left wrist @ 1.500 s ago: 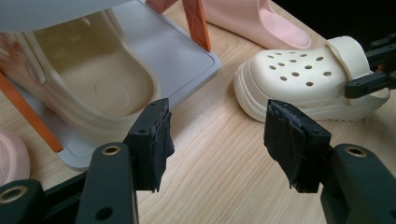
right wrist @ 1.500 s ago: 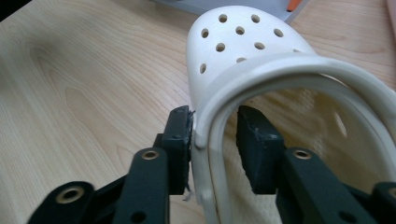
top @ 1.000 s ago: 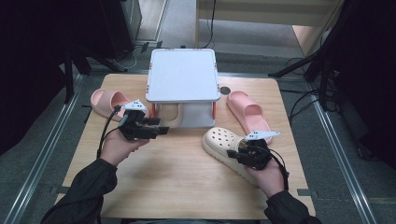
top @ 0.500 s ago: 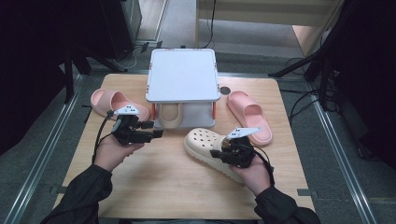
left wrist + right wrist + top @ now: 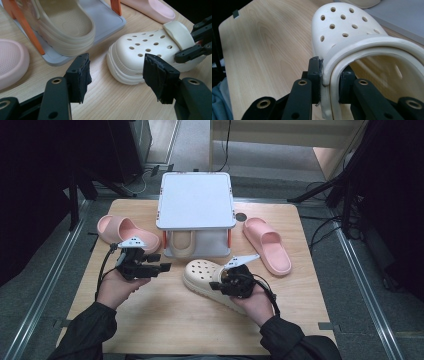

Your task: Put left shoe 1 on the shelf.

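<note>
Here the cream clog (image 5: 207,279) lies low in the middle of the high view, on the wooden table (image 5: 165,325), its holed toe pointing toward the grey rack (image 5: 196,202) just above it. The right gripper (image 5: 231,281) is clamped on the clog's side wall and strap, one jaw outside and one inside the opening, as the right gripper view makes plain. The left gripper (image 5: 161,262), left of centre, holds nothing; its jaws stand well apart and aim toward the clog's toe. A beige slipper (image 5: 183,244) sits under the rack's top. One pink slide (image 5: 125,231) lies at the left, another pink slide (image 5: 267,244) at the right.
</note>
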Tool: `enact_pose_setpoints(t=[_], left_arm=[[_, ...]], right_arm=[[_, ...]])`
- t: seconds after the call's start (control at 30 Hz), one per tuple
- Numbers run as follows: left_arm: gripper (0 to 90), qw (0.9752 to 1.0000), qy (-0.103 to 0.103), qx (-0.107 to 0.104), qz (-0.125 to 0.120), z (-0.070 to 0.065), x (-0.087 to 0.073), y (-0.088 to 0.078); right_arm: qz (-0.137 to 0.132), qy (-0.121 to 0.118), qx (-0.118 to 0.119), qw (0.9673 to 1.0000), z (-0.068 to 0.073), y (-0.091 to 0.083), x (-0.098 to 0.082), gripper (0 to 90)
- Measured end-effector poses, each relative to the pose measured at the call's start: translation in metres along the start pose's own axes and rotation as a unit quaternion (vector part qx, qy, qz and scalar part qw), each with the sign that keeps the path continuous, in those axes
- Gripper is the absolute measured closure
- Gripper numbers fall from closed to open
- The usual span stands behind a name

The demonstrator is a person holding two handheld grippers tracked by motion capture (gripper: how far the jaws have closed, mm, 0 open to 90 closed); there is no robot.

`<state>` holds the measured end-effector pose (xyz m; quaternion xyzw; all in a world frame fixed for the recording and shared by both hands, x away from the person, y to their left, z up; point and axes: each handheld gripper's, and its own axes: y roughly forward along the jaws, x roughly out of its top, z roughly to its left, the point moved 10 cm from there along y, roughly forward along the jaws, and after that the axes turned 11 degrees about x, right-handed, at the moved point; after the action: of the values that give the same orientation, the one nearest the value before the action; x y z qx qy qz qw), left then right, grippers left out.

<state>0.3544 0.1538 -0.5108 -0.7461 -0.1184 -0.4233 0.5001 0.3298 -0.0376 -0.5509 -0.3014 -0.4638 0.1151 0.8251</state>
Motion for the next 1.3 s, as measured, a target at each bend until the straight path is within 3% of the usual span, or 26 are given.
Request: enact_pose_setpoints(t=[0.2, 0.33, 0.53, 0.63, 0.67, 0.73, 0.77, 0.83, 0.9, 0.93, 1.13, 1.3], left_arm=[[47.1, 0.9999, -0.003, -0.001, -0.01, -0.005, 0.003, -0.002], [61.3, 1.0, 0.006, 0.0, 0.001, -0.006, 0.001, -0.001], [71.1, 1.0, 0.004, -0.004, 0.003, -0.009, 0.001, 0.0], [77.4, 0.9999, 0.011, -0.002, 0.0, -0.012, 0.0, 0.001], [79.2, 0.9999, 0.011, -0.002, 0.0, -0.012, 0.0, 0.001], [80.7, 1.0, 0.001, -0.005, -0.002, -0.013, -0.001, 0.004], [83.0, 1.0, -0.008, -0.004, 0.001, -0.015, -0.003, 0.009], [84.7, 1.0, -0.007, -0.004, 0.005, -0.017, -0.005, 0.012], [85.2, 0.9999, -0.001, 0.0, 0.01, -0.019, -0.008, 0.016], [85.7, 1.0, -0.001, -0.001, 0.01, -0.022, -0.009, 0.018], [85.6, 0.9997, 0.003, -0.01, 0.023, -0.037, -0.018, 0.037], [85.5, 0.9993, 0.019, -0.007, 0.03, -0.049, -0.023, 0.049]], right_arm=[[0.005, -0.009, 0.006, 0.9999, 0.001, 0.007, -0.003, 76.8], [-0.012, -0.01, 0.006, 0.9999, 0.0, 0.001, 0.0, 70.7], [-0.017, -0.008, 0.009, 0.9998, 0.0, -0.023, -0.002, 67.4], [-0.041, -0.017, 0.01, 0.999, 0.0, -0.044, -0.001, 73.2], [-0.041, -0.017, 0.01, 0.999, 0.0, -0.044, -0.001, 73.2], [-0.05, -0.014, 0.002, 0.9987, -0.006, -0.053, 0.0, 79.1], [-0.053, -0.014, -0.014, 0.9984, -0.016, -0.059, 0.001, 85.5], [-0.056, -0.007, -0.027, 0.998, -0.028, -0.061, 0.003, 89.7], [-0.058, -0.002, -0.033, 0.9978, -0.034, -0.061, 0.004, 90.0], [-0.064, 0.003, -0.045, 0.9969, -0.045, -0.06, 0.008, 90.0], [-0.07, -0.002, -0.06, 0.9957, -0.064, -0.056, 0.019, 90.0], [-0.047, 0.004, -0.067, 0.9966, -0.075, -0.046, 0.015, 89.8]])
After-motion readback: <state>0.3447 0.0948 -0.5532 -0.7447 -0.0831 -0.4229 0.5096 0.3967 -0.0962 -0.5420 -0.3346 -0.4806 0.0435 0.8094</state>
